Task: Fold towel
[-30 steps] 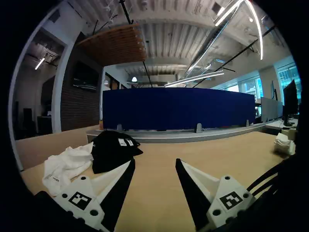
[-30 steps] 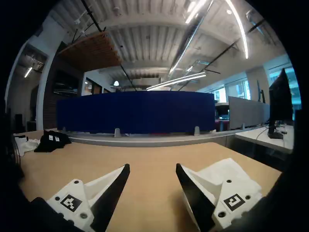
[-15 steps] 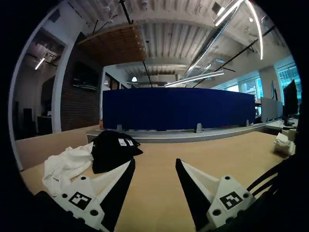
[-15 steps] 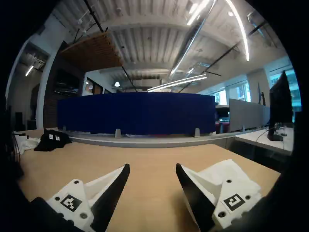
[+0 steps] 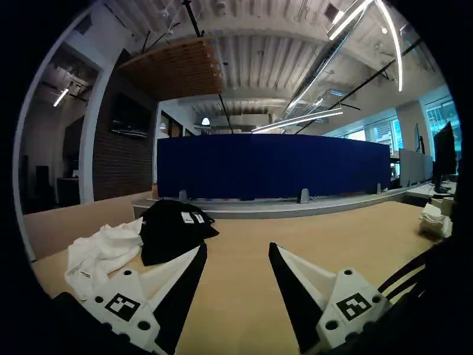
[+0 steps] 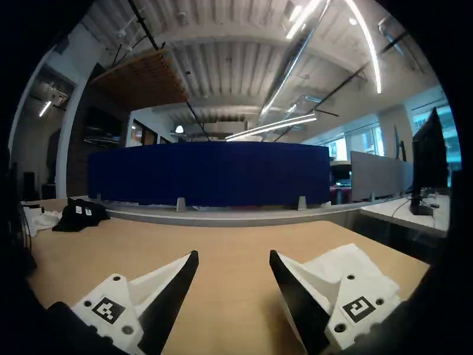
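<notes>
While the left gripper view matches the frames before it, the right gripper view has tipped very slightly, and nothing on the surface has moved. Left tongs: fingers spread apart, empty, hovering low over the bare wood. Right tongs: likewise spread and empty. The left gripper view carries the crumpled white towel at the surface's left edge, just beyond the left finger; the black cloth lies against the towel's far side and partly over it, with two small white tags on top. A small stack of white fabric sits at the far right edge in that view. The right gripper view places the same towel and black cloth small and distant at the left edge, and brings close a folded white towel lying flat near the right edge, partly behind the right finger; whether the finger touches it cannot be told. A blue divider runs along the surface's far edge in both views. A dark monitor stands on a neighbouring desk to the right.
</notes>
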### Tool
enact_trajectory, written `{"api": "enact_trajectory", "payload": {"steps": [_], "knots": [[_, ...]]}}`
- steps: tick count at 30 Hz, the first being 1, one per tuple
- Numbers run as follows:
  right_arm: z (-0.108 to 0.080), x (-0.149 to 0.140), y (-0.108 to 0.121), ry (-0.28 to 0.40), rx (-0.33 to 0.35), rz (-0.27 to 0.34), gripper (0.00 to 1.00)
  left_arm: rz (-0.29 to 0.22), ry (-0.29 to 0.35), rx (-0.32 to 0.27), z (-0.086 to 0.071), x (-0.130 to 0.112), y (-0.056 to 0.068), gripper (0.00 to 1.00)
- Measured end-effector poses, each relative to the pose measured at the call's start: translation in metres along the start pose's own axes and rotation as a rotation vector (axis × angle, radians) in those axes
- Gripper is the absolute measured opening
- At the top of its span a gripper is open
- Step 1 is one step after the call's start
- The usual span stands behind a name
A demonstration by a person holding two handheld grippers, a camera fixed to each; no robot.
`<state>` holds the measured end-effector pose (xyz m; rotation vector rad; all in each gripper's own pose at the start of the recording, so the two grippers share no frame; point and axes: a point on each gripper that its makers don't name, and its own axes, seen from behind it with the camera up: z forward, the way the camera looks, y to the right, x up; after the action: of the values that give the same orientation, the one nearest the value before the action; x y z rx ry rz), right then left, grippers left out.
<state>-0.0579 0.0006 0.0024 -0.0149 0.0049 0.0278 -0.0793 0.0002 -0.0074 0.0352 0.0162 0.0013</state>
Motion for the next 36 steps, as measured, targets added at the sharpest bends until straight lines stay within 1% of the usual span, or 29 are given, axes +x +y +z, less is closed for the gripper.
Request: {"api": "enact_trajectory", "payload": {"steps": [3,7,36], "knots": [[-0.0001,-0.0004,-0.0004,0.000,0.000,0.000,0.94,0.000,0.000,0.000,-0.0005,-0.0002,-0.0001,0.76],[-0.0001,-0.0009,-0.0006,0.000,0.000,0.000,1.00,0.000,0.000,0.000,-0.0005,-0.0006,0.0000,0.77],[-0.0010,-0.0011,-0.0005,0.000,0.000,0.000,1.00,0.000,0.002,0.000,-0.0021,-0.0062,-0.0008,0.77]]}}
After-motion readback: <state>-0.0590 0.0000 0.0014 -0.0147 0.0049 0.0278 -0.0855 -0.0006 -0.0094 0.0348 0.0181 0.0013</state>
